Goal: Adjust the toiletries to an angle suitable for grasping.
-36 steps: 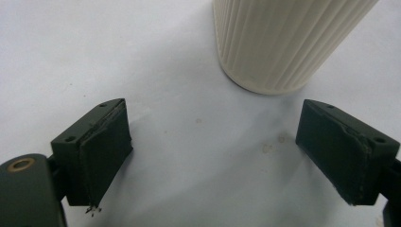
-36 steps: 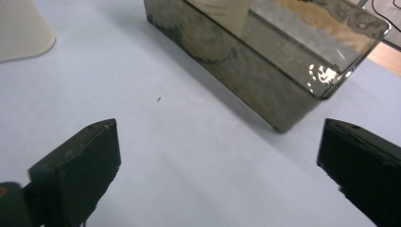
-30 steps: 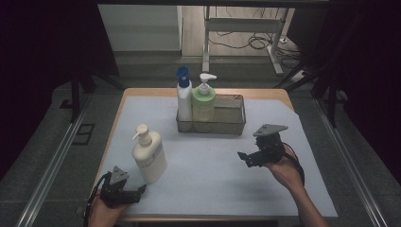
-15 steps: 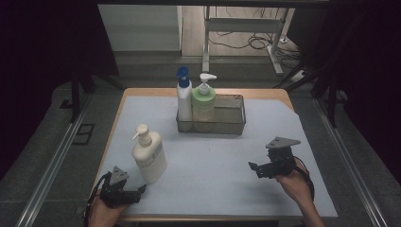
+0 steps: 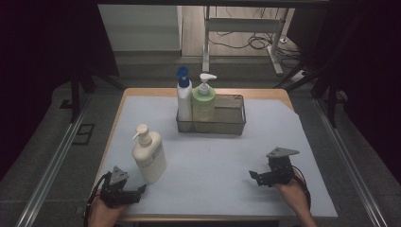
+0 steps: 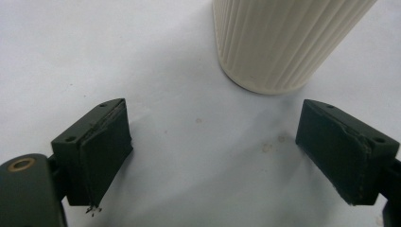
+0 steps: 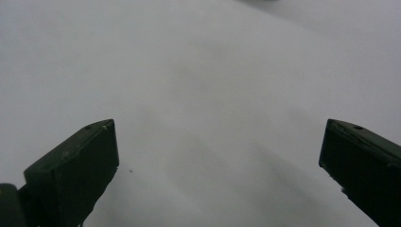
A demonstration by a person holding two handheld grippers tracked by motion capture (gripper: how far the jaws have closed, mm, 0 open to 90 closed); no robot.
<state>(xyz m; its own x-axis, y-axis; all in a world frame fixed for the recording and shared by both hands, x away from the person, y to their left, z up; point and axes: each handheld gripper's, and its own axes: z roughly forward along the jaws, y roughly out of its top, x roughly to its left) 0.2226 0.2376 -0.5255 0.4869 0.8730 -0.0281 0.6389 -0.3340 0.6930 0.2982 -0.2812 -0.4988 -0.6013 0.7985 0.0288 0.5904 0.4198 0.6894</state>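
Observation:
A cream ribbed pump bottle (image 5: 148, 153) stands upright on the white sheet at front left; its base (image 6: 279, 42) fills the top of the left gripper view. My left gripper (image 5: 137, 190) rests near the front edge just below that bottle, jaws wide apart and empty (image 6: 215, 151). My right gripper (image 5: 253, 176) sits low at front right, jaws spread with only bare sheet between them (image 7: 217, 165). A wire basket (image 5: 236, 124) at the back centre holds a white bottle with a blue cap (image 5: 184, 97) and a green pump bottle (image 5: 204, 100).
The white sheet (image 5: 213, 161) covers a wooden table whose edge (image 5: 203, 92) shows at the back. Metal rails (image 5: 52, 170) run along both sides on the floor. A desk frame and cables (image 5: 246, 35) lie beyond the table.
My right gripper has drawn back toward the front edge and come down lower, away from the basket. The left gripper and the cream bottle have stayed put.

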